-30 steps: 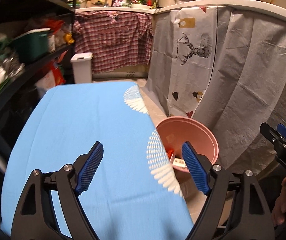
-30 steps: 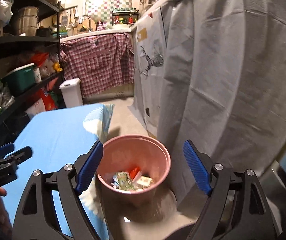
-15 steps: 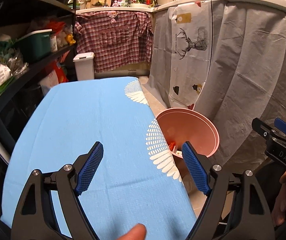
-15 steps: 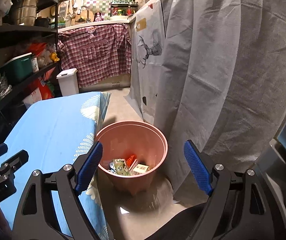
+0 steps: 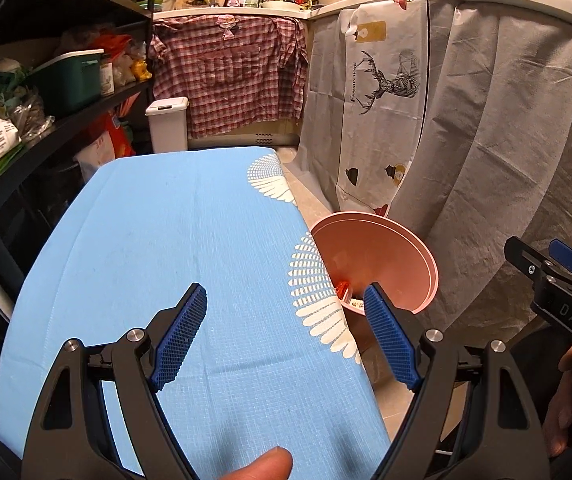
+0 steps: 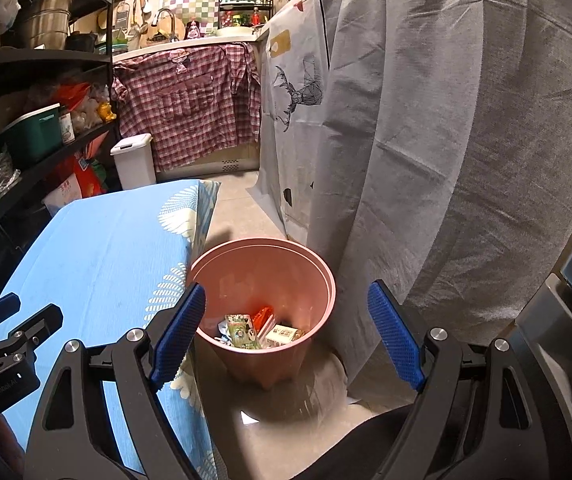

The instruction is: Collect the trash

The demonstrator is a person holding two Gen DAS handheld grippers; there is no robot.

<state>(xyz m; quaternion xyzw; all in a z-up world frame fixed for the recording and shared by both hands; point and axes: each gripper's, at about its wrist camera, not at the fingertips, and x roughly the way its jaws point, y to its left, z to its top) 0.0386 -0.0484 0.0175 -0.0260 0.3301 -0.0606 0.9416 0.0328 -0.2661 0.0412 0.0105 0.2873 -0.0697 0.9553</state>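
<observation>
Both the left gripper [image 5: 286, 340] and right gripper [image 6: 286, 338] are recorded with fingers wide and empty, raised slightly since a second ago, wrappers [image 6: 262, 330] lying in the pink bin [image 6: 317, 276] lower centre, collection judged complete.

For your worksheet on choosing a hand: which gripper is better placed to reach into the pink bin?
Right. The right gripper hangs open over the pink bin; the left gripper sits over the blue tablecloth.

Pink bin [image 6: 317, 280], blue white-patterned tablecloth [image 5: 158, 248]
</observation>
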